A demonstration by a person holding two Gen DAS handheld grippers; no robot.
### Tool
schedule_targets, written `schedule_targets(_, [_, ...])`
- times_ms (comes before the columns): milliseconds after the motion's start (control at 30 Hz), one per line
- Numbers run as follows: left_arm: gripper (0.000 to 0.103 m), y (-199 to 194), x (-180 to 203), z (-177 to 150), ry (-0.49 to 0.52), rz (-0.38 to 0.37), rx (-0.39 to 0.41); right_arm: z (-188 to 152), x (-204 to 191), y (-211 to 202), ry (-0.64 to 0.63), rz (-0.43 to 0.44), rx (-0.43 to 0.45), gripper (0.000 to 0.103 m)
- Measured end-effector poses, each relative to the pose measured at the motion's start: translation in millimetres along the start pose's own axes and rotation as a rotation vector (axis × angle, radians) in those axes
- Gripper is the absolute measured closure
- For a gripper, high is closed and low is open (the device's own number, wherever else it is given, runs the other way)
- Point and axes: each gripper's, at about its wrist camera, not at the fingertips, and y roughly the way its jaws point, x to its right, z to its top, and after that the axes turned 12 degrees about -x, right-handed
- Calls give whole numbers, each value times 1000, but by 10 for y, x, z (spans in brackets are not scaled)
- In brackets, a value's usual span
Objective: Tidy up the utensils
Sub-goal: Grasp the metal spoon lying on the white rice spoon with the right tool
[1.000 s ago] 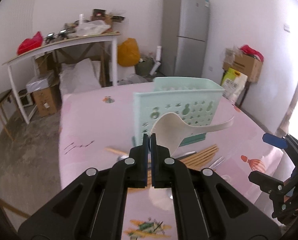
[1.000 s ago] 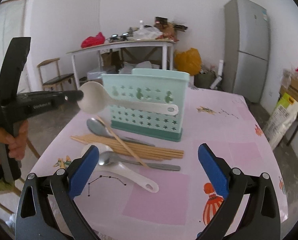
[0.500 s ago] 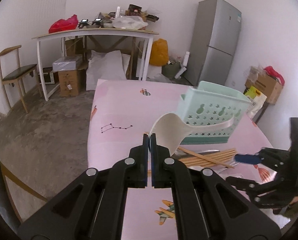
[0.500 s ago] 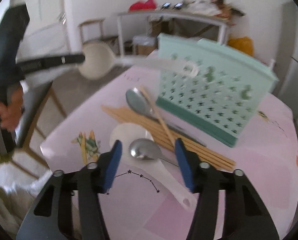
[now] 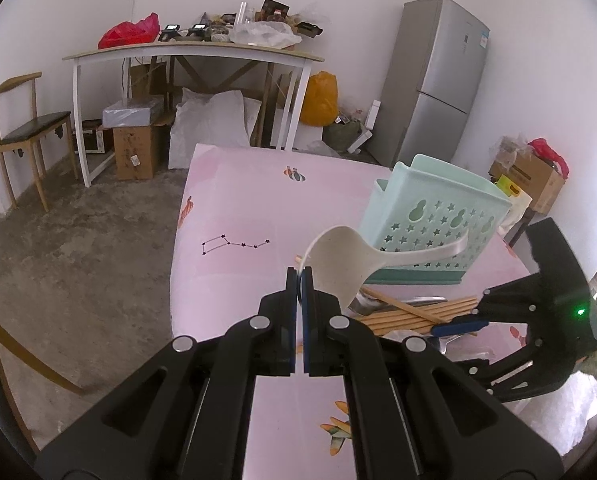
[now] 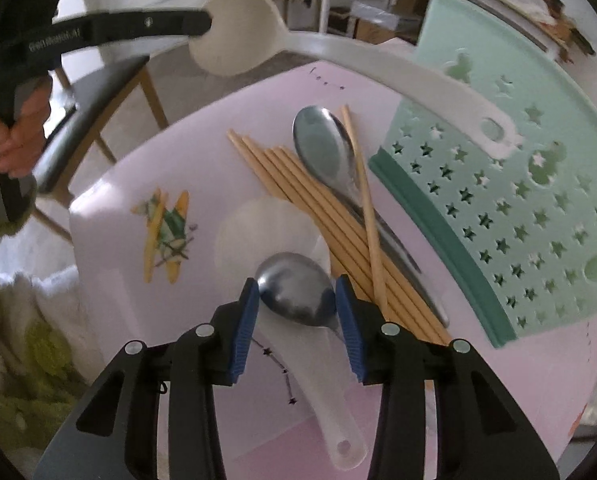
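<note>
My left gripper (image 5: 300, 276) is shut on the rim of a white plastic scoop (image 5: 338, 264), held in the air with its handle reaching toward the mint green utensil holder (image 5: 438, 208). The right wrist view shows that scoop (image 6: 238, 40) high above the table, in front of the holder (image 6: 538, 160). My right gripper (image 6: 296, 292) points steeply down, its jaws closing, and the blue pads (image 6: 246, 320) lie against both sides of a metal spoon's bowl (image 6: 294, 292). This spoon rests on a flat white paddle (image 6: 310, 380). Wooden chopsticks (image 6: 318, 208) and a second metal spoon (image 6: 322, 148) lie beside it.
The pink tablecloth (image 5: 238, 220) has its near edge close to the utensils (image 6: 98, 216). A wooden chair (image 6: 94, 108) stands beside that edge. Farther off are a white table (image 5: 186, 52), boxes and a grey fridge (image 5: 442, 80).
My right gripper has swung down over the utensils and its jaws have narrowed from wide open onto the metal spoon. The left gripper has drifted sideways with the scoop, still gripping it.
</note>
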Motion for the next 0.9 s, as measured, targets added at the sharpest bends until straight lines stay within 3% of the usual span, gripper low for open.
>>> schedule_targets(133, [102,11,-4,2,-2,-3,0,102,41,99,-18,23,-36,64])
schedule_targets(267, [102,29,-1,4,-2,-6,-1,119,-10,106,-39,-37,-40,66])
schedule_targets(567, [102,66,19,-2,-3,-8,-4,-6,-5,-64,-11,-116,19,87])
schedule_targets(900, [102,65,59,-31,5,0,4,-110,-140,-45,-57,-133,6,91])
